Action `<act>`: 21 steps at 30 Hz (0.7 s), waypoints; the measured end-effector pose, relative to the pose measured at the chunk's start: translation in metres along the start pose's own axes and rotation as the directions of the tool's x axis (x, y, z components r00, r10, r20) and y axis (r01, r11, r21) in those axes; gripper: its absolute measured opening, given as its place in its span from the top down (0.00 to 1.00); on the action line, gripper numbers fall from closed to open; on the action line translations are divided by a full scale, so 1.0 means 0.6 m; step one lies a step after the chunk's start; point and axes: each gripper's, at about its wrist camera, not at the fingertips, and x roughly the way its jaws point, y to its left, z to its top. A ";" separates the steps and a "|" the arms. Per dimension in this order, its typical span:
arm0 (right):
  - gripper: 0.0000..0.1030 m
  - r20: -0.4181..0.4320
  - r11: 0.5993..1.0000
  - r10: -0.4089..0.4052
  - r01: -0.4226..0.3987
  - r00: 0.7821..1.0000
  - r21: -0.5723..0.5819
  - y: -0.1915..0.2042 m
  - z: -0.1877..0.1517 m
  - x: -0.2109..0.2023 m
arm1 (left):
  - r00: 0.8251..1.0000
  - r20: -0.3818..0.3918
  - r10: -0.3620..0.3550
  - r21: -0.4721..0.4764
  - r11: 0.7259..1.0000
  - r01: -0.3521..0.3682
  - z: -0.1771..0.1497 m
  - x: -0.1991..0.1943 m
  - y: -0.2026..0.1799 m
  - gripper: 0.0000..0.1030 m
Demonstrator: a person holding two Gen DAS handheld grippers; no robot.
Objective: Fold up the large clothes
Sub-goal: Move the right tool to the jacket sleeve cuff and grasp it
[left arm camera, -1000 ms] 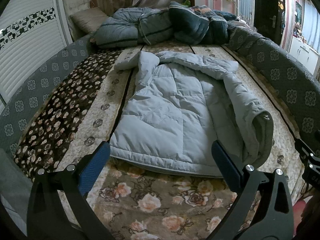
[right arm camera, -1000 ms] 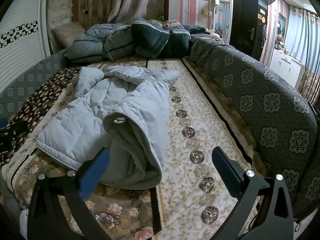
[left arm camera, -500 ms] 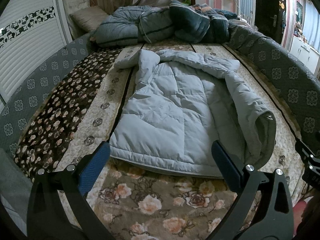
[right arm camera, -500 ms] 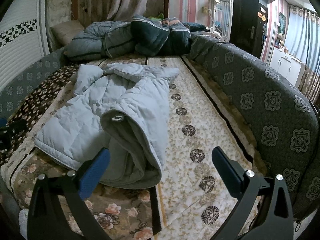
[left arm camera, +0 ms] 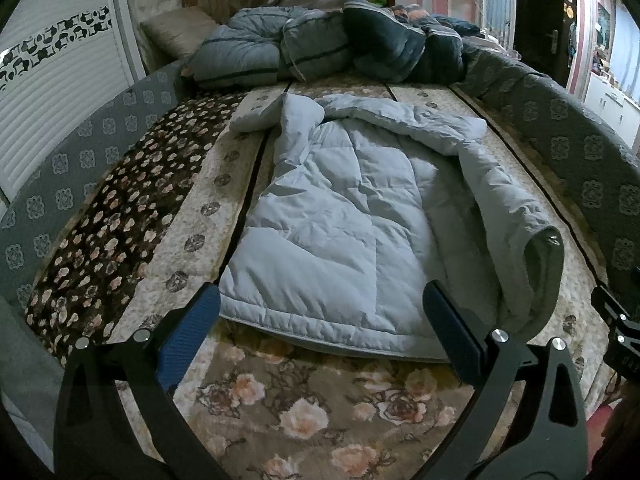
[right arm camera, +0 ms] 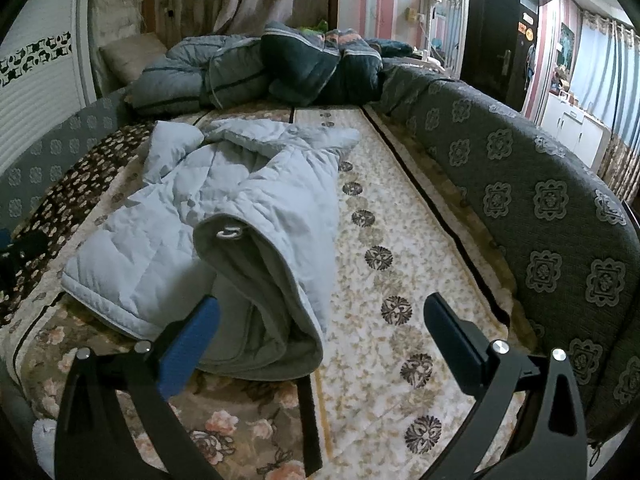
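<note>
We see a pale grey quilted jacket (left arm camera: 340,236) spread on a bed (left arm camera: 304,412), its hem toward us and its collar end at the far side. In the left wrist view the jacket's right edge is rolled over toward the middle, showing a darker grey lining (left arm camera: 548,280) and a metal snap (left arm camera: 554,239) near the top of the roll. In the right wrist view that same rolled edge (right arm camera: 256,280) stands up just beyond the near left finger.

Our left gripper (left arm camera: 320,336) hangs over the near hem of the jacket with its 2 fingers spread wide and nothing between them; 1 blue pad (left arm camera: 188,338) shows on the left finger. Our right gripper (right arm camera: 320,340) is likewise wide open and holds nothing, over the cream patterned bedcover (right arm camera: 400,248) just right of the jacket.

The near part of the bed carries a brown blanket with pink roses (left arm camera: 296,420), and a dark flowered strip (left arm camera: 100,240) runs along the left. A heap of blue-grey quilts (left arm camera: 320,52) lies at the far end, well apart from the jacket. A grey patterned padded rail (right arm camera: 540,208) runs along the right side.
</note>
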 end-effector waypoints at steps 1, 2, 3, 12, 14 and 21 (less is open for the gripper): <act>0.02 -0.003 1.000 -0.002 0.002 1.000 -0.002 0.000 0.000 0.001 | 1.000 0.000 0.001 -0.002 1.000 -0.001 0.000 0.002 0.002 0.03; 0.02 -0.007 1.000 -0.003 0.003 1.000 -0.006 0.001 0.000 0.005 | 1.000 -0.004 0.005 -0.005 1.000 -0.005 0.000 0.006 0.004 0.03; 0.02 -0.010 1.000 -0.004 0.003 1.000 -0.010 0.001 0.001 0.006 | 1.000 -0.007 0.008 -0.006 1.000 -0.008 0.001 0.009 0.006 0.03; 0.02 -0.007 0.999 -0.025 0.025 1.000 -0.044 -0.001 0.016 0.028 | 0.999 -0.017 0.048 -0.018 0.999 -0.048 0.007 0.022 0.037 0.03; 0.02 0.000 0.998 -0.032 0.032 0.999 -0.063 0.003 0.021 0.030 | 0.998 -0.017 0.064 -0.008 0.998 -0.064 0.007 0.025 0.041 0.03; 0.02 0.040 0.990 -0.083 0.087 0.996 -0.115 0.025 0.040 0.028 | 0.998 -0.063 0.028 0.002 1.000 -0.028 0.012 0.046 0.052 0.03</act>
